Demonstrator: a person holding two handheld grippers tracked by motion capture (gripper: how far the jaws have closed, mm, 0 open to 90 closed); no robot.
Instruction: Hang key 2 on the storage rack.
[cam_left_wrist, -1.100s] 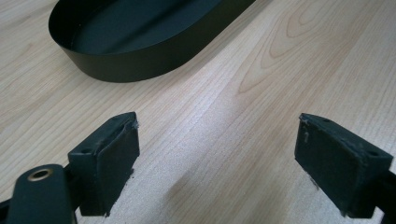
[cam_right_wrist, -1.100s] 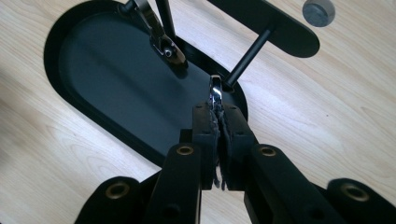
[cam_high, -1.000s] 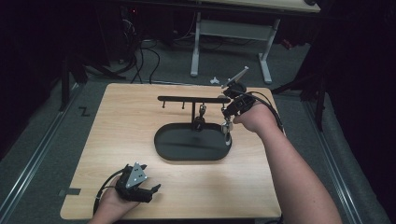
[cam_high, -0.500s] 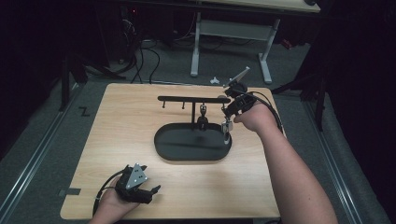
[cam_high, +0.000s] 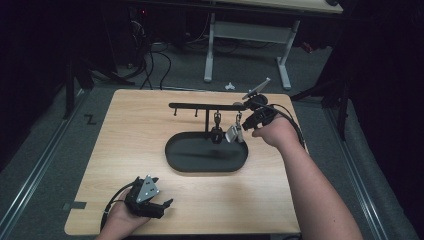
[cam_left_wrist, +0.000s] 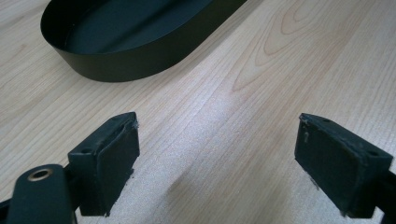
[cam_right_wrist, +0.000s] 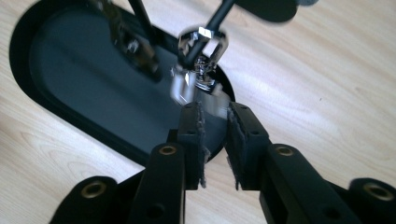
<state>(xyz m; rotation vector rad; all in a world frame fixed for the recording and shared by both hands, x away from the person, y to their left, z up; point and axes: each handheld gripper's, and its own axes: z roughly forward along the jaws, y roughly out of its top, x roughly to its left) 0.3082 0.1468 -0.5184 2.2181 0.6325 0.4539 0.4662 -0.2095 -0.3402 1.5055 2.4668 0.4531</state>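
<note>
Key stand: black oval tray at centre of the high view, with a post and a horizontal bar above it carrying small hooks. A silver keychain hangs from a hook near the bar's right end, its long axis roughly vertical, tag dangling over the tray's right end. A darker keychain hangs just left of it.

Right gripper sits immediately right of the silver keychain, by far the nearer hand. In the right gripper view the silver keychain lies straight ahead of and just above the jaw tips, ring looped on the hook. Right gripper jaws stand a narrow gap apart with nothing between the pads; they have just been opening, so the piece looks released onto its hook.

Left gripper rests at lower left of the high view, well apart from the stand, jaws wide with bare table between them.

Against the earlier frame: silver keychain hangs about where it did; both hands have barely shifted.
</note>
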